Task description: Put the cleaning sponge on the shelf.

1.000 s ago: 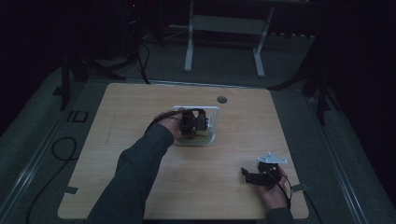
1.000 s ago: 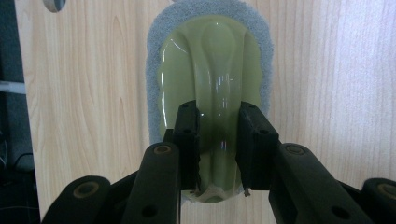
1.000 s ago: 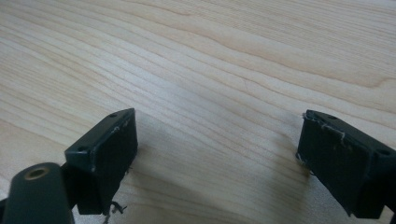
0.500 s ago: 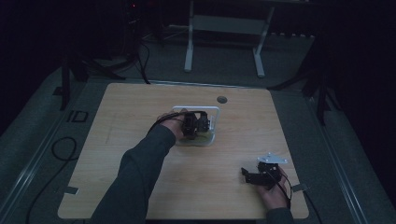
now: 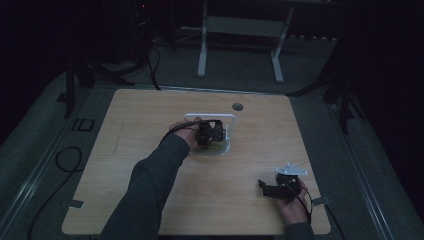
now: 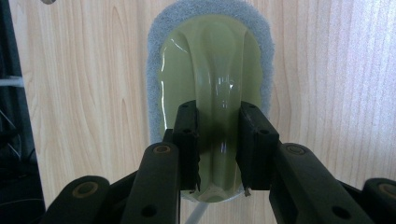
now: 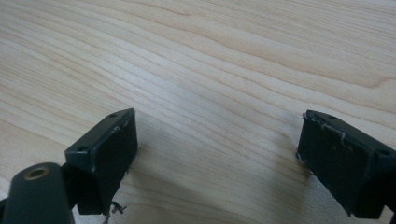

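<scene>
A scrubbing pad [image 6: 210,70], with an olive-green plastic back ringed by grey sponge, sits between the jaws of my left gripper [image 6: 218,140]. The jaws are shut on the raised ridge along its middle. In the high view the left gripper [image 5: 212,132] is at the table's centre, over a white-rimmed rectangular tray [image 5: 210,116], and hides most of the pad. My right gripper [image 5: 262,186] rests low near the front right of the table with its jaws pointing left. In its own view the right gripper [image 7: 215,158] is open wide, with bare wood between the fingers.
The wooden table [image 5: 150,125] has a round cable hole [image 5: 237,106] near its far edge. Bits of tape [image 5: 75,203] mark the front corners. A cable [image 5: 65,160] loops on the dark floor at the left, and a white stand [image 5: 240,30] is beyond the table.
The left gripper has shifted slightly to the right over the tray, and the tray's white rim shows more plainly. The right gripper has stayed in place, open.
</scene>
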Demonstrator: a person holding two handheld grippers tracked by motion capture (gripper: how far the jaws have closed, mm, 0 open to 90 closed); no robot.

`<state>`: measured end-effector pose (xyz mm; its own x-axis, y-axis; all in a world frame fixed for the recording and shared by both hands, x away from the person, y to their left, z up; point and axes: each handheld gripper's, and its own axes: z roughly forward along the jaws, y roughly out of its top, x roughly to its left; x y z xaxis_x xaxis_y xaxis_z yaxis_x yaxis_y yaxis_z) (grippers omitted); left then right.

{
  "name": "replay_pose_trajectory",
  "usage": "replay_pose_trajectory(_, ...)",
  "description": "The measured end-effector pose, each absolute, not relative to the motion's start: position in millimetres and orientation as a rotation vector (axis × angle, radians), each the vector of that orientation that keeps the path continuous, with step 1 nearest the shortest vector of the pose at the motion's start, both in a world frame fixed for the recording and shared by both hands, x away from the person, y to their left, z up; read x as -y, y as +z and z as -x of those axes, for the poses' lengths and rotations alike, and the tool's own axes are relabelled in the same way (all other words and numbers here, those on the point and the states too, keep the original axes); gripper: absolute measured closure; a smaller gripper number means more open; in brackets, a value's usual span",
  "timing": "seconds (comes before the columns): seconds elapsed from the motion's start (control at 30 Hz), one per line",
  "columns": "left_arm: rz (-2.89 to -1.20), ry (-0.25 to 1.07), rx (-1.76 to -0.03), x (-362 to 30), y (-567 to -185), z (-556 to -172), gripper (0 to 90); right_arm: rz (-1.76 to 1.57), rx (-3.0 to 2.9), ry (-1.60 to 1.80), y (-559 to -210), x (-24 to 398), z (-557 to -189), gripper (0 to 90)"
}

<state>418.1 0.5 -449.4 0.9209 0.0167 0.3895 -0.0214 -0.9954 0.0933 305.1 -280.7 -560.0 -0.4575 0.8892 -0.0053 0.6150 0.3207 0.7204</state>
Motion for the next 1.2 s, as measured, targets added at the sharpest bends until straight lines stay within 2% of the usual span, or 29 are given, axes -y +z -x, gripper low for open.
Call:
replay_pose_trajectory(1.0,-2.959,0.677,-0.029,3.1,-460.4,-424.8,70.9,-1.333,-2.191,0.927,-560.0,280.7,-305.1,11.6)
replay_pose_trajectory(1.2,-2.954,0.724,-0.038,3.1,-464.3,-426.9,70.9,-1.333,-2.191,0.927,-560.0,280.7,-305.0,11.6)
